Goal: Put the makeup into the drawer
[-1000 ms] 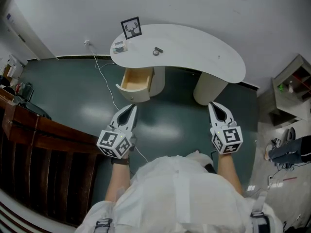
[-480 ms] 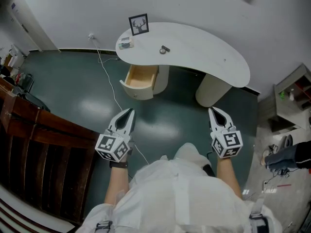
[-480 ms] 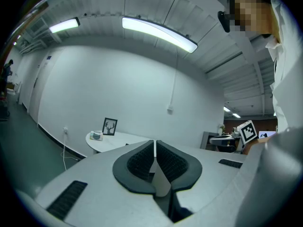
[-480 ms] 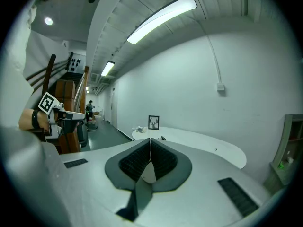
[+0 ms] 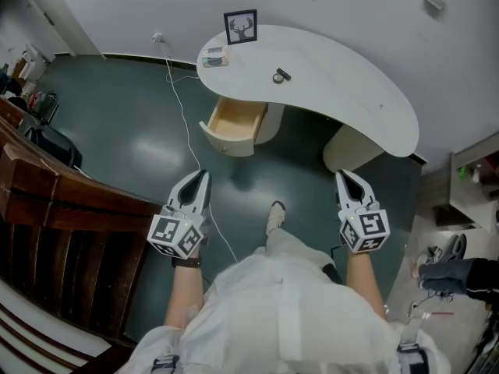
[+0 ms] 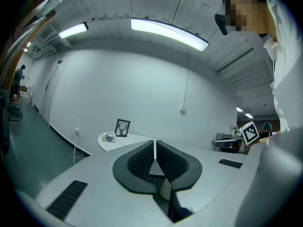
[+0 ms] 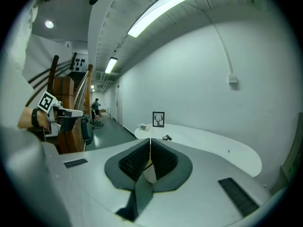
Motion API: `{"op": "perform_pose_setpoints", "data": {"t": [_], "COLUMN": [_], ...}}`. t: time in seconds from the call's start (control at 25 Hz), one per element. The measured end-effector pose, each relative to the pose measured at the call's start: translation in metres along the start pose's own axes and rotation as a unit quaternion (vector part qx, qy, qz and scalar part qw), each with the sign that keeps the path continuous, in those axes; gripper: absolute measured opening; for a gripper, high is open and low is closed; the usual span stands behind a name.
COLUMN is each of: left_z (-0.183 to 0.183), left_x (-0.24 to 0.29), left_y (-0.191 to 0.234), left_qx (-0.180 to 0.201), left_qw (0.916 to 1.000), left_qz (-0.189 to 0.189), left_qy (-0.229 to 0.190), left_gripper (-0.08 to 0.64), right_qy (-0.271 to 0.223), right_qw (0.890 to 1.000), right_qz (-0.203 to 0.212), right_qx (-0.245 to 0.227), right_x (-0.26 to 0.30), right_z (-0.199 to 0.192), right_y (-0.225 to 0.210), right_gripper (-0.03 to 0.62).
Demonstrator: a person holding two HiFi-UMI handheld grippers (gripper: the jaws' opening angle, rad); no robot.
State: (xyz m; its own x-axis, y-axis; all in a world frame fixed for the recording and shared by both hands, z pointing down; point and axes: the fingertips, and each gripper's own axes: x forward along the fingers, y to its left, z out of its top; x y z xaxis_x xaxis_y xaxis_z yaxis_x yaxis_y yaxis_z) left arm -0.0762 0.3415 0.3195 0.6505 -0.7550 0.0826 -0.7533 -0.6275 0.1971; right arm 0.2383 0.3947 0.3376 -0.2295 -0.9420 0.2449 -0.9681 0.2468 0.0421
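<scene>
A small dark makeup item (image 5: 280, 75) lies near the middle of the white curved table (image 5: 351, 92), also seen in the right gripper view as the makeup item (image 7: 166, 137). Below the table's left part a light wooden drawer (image 5: 233, 125) stands pulled out, its inside bare. My left gripper (image 5: 200, 176) and right gripper (image 5: 342, 176) hang over the green floor, well short of the table, both shut with nothing between the jaws. The left gripper (image 6: 155, 143) and right gripper (image 7: 150, 142) show jaws pressed together in their own views.
A framed deer picture (image 5: 241, 26) and a small box (image 5: 214, 56) stand at the table's left end. A white cable (image 5: 181, 104) runs from a wall socket across the floor. Dark wooden furniture (image 5: 62, 232) lies left, a shelf unit (image 5: 475, 174) right. My foot (image 5: 274, 215) steps forward.
The view has shifted toward the table, which now sits higher and more to the right. Both grippers stayed shut and level. A foot has come into view between them.
</scene>
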Motion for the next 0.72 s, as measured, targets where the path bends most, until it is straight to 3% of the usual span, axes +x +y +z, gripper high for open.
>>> {"op": "perform_pose_setpoints", "data": {"t": [0.4,0.72], "left_z": [0.035,0.058], "left_x": [0.118,0.202], "left_y": [0.043,0.053], "left_qx": [0.016,0.021], "left_qw": [0.9998,0.9995], "left_qz": [-0.006,-0.020], "left_qy": [-0.004,-0.011], "left_gripper": [0.028,0.028], "right_qy": [-0.007,0.002], "right_qw": [1.000,0.998], "right_qz": [0.029,0.058], "right_qx": [-0.002,-0.007], "right_x": [0.127,0.199], "right_z": [0.037,0.050], "right_y": [-0.064,-0.101], "right_gripper": [0.011,0.011]}}
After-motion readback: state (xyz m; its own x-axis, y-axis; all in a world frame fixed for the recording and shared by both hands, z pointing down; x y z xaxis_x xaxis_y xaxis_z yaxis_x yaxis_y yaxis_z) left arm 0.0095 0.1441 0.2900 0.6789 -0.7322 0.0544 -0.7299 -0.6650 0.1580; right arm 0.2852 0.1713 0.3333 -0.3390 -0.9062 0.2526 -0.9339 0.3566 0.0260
